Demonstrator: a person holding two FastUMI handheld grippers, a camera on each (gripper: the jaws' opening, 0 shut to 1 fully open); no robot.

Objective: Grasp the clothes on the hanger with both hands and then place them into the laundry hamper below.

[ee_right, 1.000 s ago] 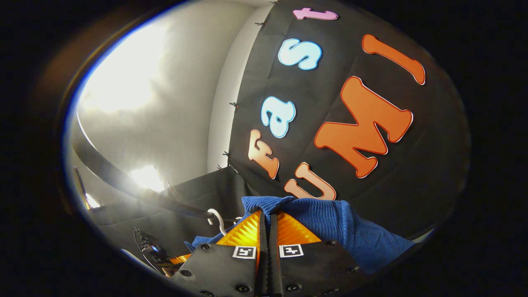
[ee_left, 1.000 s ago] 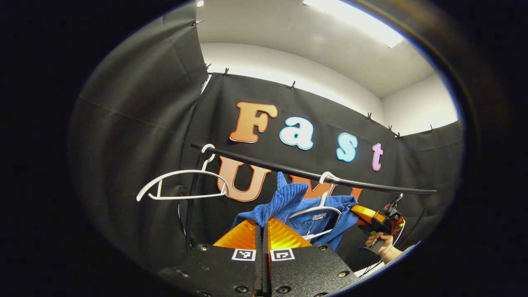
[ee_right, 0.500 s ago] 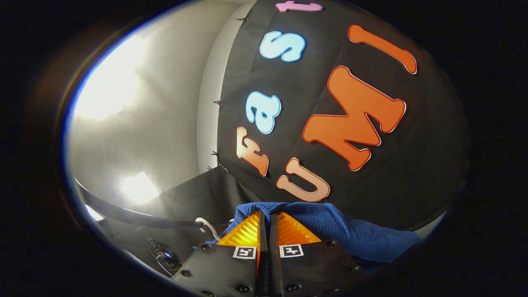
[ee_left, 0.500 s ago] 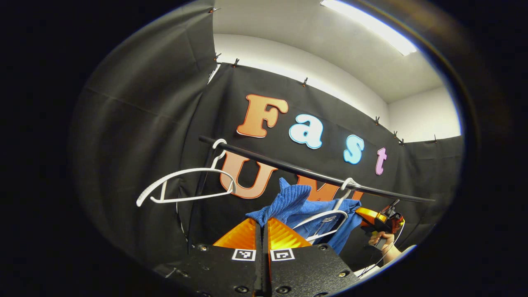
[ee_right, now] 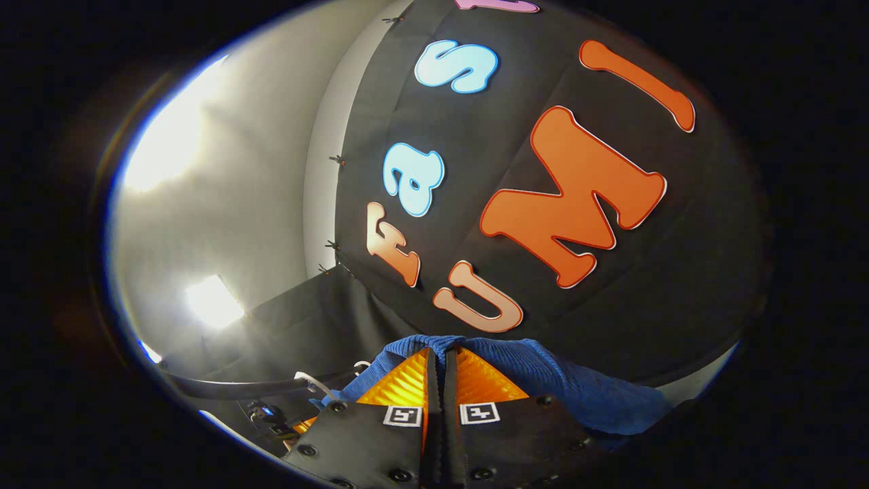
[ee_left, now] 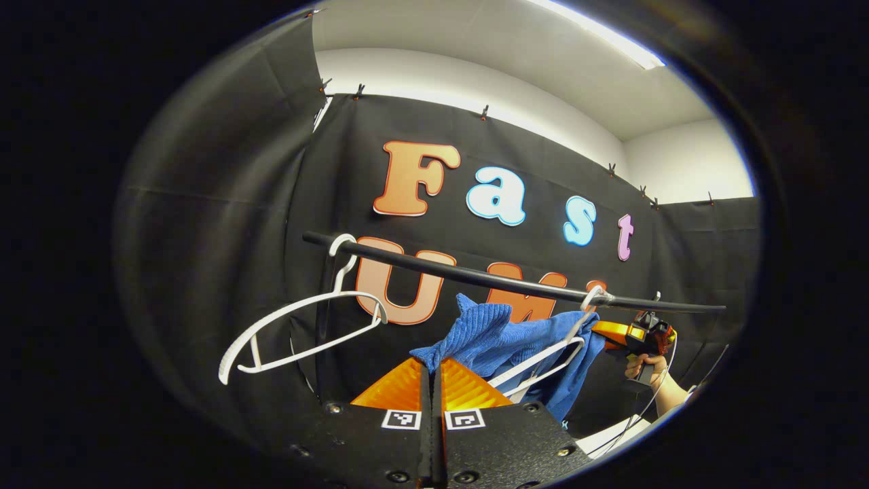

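Note:
A blue knitted garment (ee_left: 506, 339) is stretched between my two grippers below the black rail (ee_left: 475, 275). My left gripper (ee_left: 432, 370) is shut on one end of it, the cloth bunching up above the orange fingers. A white hanger (ee_left: 550, 356) hooked on the rail pokes out of the cloth, tilted. In the left gripper view my right gripper (ee_left: 611, 333) holds the far end, with a hand (ee_left: 641, 367) behind it. In the right gripper view my right gripper (ee_right: 440, 360) is shut on the blue garment (ee_right: 543, 380), which drapes to the right. The hamper is hidden.
A second white hanger (ee_left: 299, 326) hangs bare at the rail's left end, tilted. The rail (ee_right: 237, 388) crosses low left in the right gripper view, with a white hook (ee_right: 309, 382) on it. The black booth wall stands close behind; a ceiling light (ee_left: 597, 34) is overhead.
The hanger in the garment has slid right along the rail and tilted more, and the cloth is pulled further off it. My right gripper has risen toward the rail. The bare hanger swings.

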